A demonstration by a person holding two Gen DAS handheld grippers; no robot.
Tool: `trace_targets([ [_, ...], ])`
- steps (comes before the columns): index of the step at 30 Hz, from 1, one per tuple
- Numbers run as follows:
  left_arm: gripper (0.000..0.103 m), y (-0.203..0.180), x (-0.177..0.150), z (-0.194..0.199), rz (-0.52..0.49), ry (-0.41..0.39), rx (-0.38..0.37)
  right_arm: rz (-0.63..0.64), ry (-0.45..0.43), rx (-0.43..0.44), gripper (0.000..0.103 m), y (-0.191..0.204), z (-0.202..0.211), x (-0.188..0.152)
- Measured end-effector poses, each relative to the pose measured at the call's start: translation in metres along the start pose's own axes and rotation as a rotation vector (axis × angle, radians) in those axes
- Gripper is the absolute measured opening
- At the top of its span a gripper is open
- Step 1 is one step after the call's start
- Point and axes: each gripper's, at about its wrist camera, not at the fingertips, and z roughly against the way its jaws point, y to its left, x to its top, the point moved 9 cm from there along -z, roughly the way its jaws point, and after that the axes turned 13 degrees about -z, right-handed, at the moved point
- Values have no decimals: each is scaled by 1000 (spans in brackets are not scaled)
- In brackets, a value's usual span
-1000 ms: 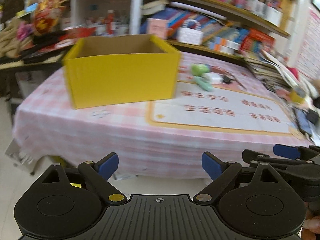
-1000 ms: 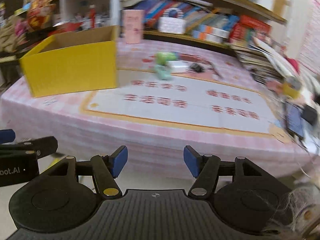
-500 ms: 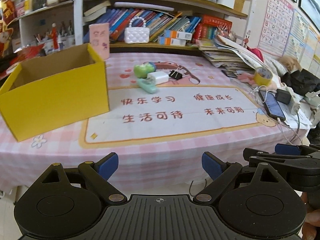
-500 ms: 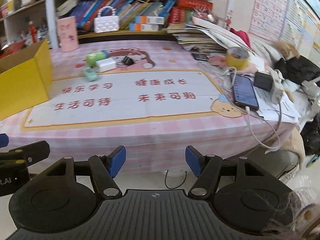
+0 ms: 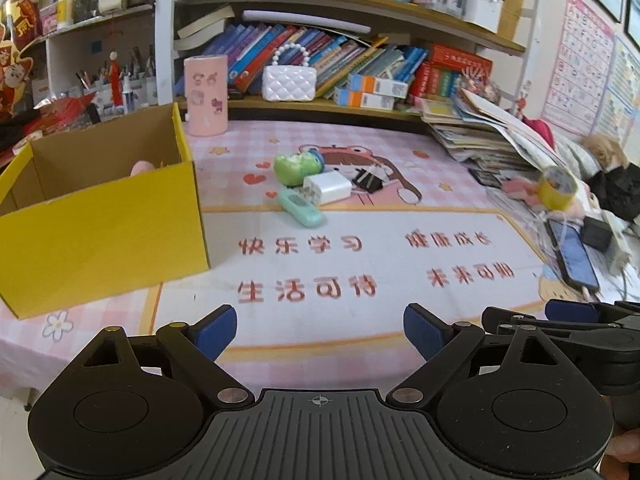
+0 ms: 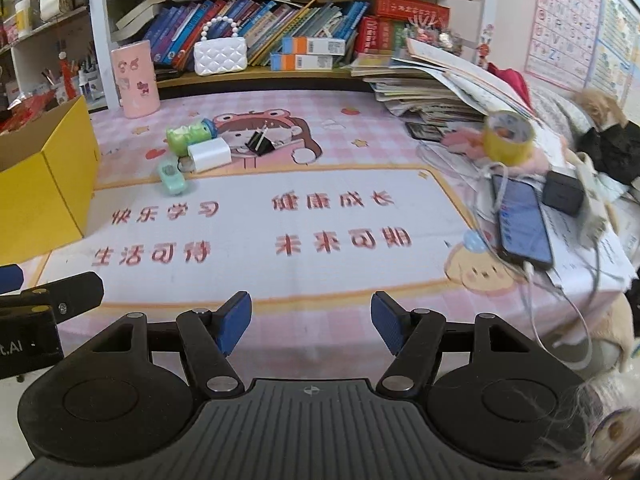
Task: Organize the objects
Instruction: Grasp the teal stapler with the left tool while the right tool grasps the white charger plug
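A yellow cardboard box (image 5: 100,236) stands open on the left of the pink table, with something pink (image 5: 142,168) inside; it also shows in the right wrist view (image 6: 44,184). Beyond the mat lie a green toy (image 5: 296,166), a white charger (image 5: 328,188), a mint-green small device (image 5: 302,208) and a black binder clip (image 5: 370,180). In the right wrist view they are the toy (image 6: 186,138), charger (image 6: 210,154), device (image 6: 173,176) and clip (image 6: 260,144). My left gripper (image 5: 320,332) and right gripper (image 6: 311,322) are open and empty, over the table's near edge.
A pink cup (image 5: 206,94) and a white purse (image 5: 289,82) stand at the back by the bookshelves. On the right lie stacked papers (image 6: 432,88), a yellow tape roll (image 6: 506,138), a phone (image 6: 522,222) with cables and a black adapter (image 6: 562,198).
Both grippers have swung right and moved closer to the table, so the box now sits at the left and the small items are nearer. Both stay open.
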Motion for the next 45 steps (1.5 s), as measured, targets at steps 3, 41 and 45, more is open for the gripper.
trace_targets([
  [3,92,0,12,-14,18,1,26,9,6,36,64,3,-14,15],
  [41,23,33,73,-201,147,170,251,128,34,348,65,54,-151,146],
  [45,23,35,66,-186,131,169,250,161,52,382,67,66,-158,143],
])
